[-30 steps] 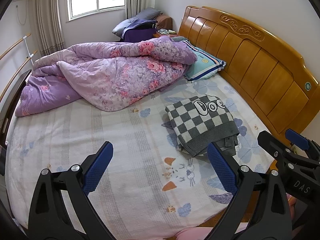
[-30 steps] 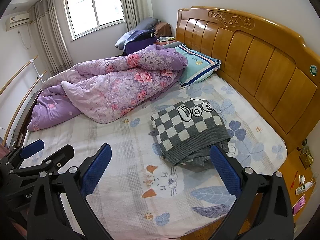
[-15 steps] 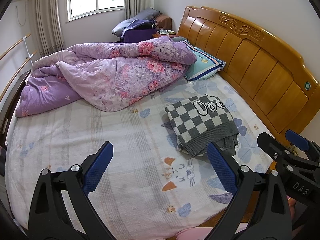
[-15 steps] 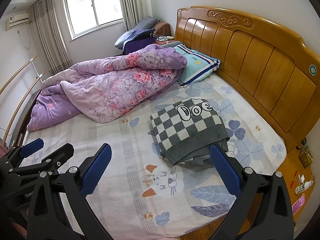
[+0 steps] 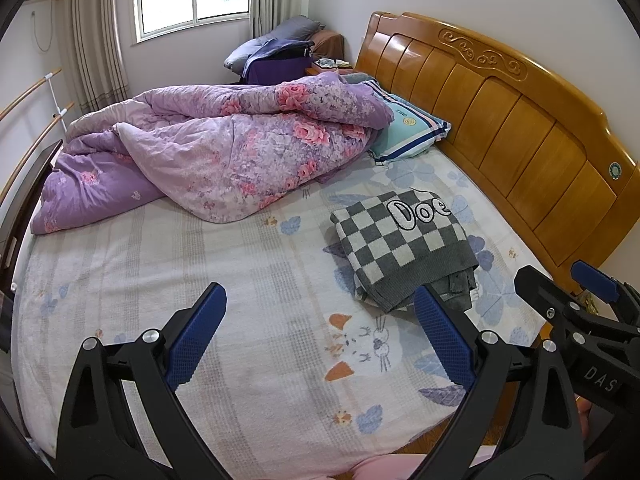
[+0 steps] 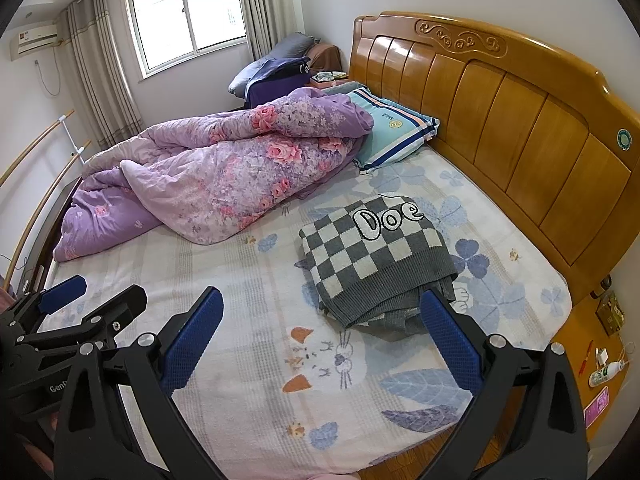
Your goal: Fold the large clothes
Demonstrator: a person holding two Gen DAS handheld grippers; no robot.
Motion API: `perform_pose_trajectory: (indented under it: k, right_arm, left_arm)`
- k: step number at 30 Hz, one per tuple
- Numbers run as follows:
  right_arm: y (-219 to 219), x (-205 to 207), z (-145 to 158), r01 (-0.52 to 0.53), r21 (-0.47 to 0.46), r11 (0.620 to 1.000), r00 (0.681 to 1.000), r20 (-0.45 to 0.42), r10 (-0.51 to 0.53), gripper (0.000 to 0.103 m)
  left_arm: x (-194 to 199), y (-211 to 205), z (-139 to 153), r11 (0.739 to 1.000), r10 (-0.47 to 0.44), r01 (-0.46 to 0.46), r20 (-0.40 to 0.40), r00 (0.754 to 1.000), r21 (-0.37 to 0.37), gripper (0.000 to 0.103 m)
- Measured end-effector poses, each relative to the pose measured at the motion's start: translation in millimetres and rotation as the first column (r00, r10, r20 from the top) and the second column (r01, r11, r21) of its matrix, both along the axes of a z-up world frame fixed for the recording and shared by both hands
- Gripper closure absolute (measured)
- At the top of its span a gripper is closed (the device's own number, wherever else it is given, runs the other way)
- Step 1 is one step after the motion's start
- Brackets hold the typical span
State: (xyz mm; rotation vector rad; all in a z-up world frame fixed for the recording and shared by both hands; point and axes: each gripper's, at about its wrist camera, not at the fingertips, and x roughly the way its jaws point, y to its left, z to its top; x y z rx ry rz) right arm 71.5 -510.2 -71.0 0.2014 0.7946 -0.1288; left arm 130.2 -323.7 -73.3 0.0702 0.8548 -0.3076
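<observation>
A grey and white checked knit sweater [image 5: 404, 246] [image 6: 376, 256] with "Doe" lettering lies folded into a neat rectangle on the bed sheet [image 5: 224, 280] [image 6: 240, 288], near the headboard side. My left gripper [image 5: 320, 332] hovers open above the near part of the bed, holding nothing, with the sweater just beyond its right finger. My right gripper [image 6: 320, 336] is open too and holds nothing; the sweater's near edge sits between its fingertips and farther off. Each gripper shows at the edge of the other's view.
A crumpled purple floral quilt [image 5: 216, 152] [image 6: 224, 172] fills the far half of the bed. A striped pillow [image 5: 408, 132] [image 6: 392, 132] lies against the wooden headboard [image 5: 520, 120] [image 6: 520, 120]. A bedside table [image 6: 596, 344] with small items stands at the right.
</observation>
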Motion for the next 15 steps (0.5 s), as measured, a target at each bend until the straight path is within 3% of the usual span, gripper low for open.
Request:
perform_pose_trajectory:
  k: [15]
  right_arm:
    - [0.1, -0.2, 0.0, -0.004, 0.002, 1.000, 1.000, -0.001, 0.004, 0.008]
  left_arm:
    - [-2.2, 6.1, 4.2, 1.000, -0.003, 0.003, 0.015, 1.000, 0.007, 0.008]
